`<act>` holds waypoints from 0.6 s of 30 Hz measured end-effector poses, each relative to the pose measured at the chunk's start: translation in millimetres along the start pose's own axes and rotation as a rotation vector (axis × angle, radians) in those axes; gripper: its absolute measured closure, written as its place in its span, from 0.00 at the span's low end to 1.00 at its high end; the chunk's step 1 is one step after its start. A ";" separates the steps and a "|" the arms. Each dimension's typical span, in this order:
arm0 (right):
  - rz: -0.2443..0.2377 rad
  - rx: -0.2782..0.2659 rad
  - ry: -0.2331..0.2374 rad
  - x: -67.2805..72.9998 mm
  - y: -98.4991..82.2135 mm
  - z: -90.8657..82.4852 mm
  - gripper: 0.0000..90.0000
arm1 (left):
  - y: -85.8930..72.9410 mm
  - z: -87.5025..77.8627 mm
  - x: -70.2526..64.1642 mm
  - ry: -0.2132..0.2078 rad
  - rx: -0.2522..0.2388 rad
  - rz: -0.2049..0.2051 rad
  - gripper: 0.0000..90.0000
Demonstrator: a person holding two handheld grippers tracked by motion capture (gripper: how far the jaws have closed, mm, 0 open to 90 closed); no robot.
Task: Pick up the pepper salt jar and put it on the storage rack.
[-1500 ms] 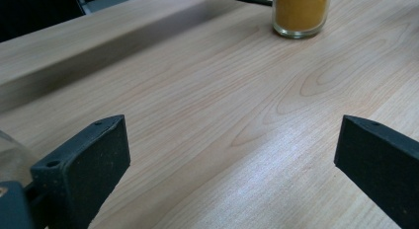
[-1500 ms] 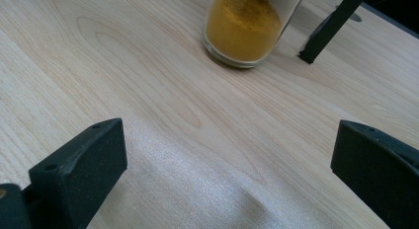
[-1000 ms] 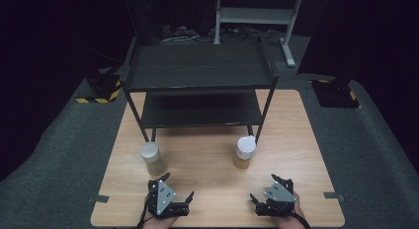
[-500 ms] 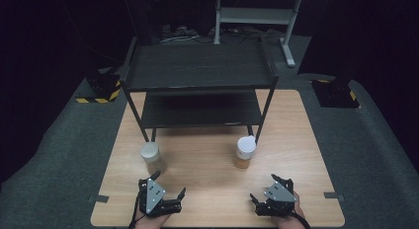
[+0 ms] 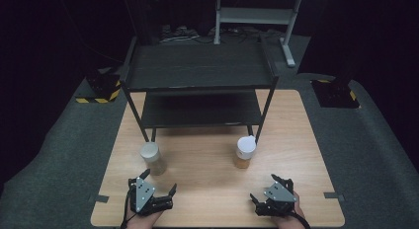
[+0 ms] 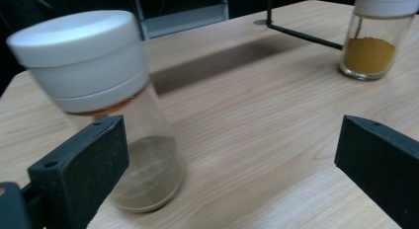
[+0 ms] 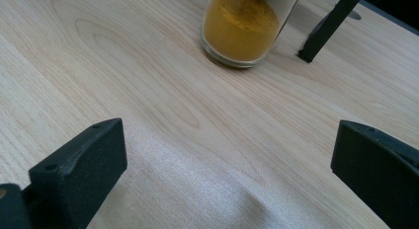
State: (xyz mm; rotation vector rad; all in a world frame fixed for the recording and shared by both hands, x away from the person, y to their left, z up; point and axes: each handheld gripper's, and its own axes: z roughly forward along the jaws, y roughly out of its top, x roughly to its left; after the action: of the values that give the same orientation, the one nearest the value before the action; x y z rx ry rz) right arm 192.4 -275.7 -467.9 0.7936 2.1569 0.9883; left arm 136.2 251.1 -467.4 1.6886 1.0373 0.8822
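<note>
On the wooden table (image 5: 207,155) in the high view, the left gripper (image 5: 154,189) sits just below the pale jar (image 5: 151,157), and the right gripper (image 5: 269,194) is near the orange jar (image 5: 244,152), both in front of a black shelf (image 5: 197,66). In the left gripper view the jaws are wide apart, with the pale jar (image 6: 99,100) just behind the left jaw, untouched. In the right gripper view the jaws are also spread and hold nothing, with the orange jar (image 7: 244,26) standing farther ahead.

No text, label, brand or number could be read anywhere. The two jars (image 5: 150,157) (image 5: 244,151) carried plain white lids and bare glass. The only sign-like marking was yellow-and-black hazard striping on the base (image 5: 101,89) standing on the floor left of the bench (image 5: 217,189).
</note>
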 end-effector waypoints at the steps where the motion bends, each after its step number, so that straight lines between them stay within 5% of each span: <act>1: 0.000 -0.001 0.001 -0.1 -0.2 0.0 0.00 | 0.0 -0.6 0.8 0.003 -0.001 -0.001 0.01; 18: -0.003 0.000 0.003 -0.2 0.1 0.0 0.00 | 0.8 -2.7 18.0 0.053 -0.021 -0.045 0.01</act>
State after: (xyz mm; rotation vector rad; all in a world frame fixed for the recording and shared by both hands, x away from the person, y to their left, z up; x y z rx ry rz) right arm 192.5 -275.9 -467.8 0.7888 2.1601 0.9878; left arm 140.8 268.3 -464.0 1.6262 1.0939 0.9093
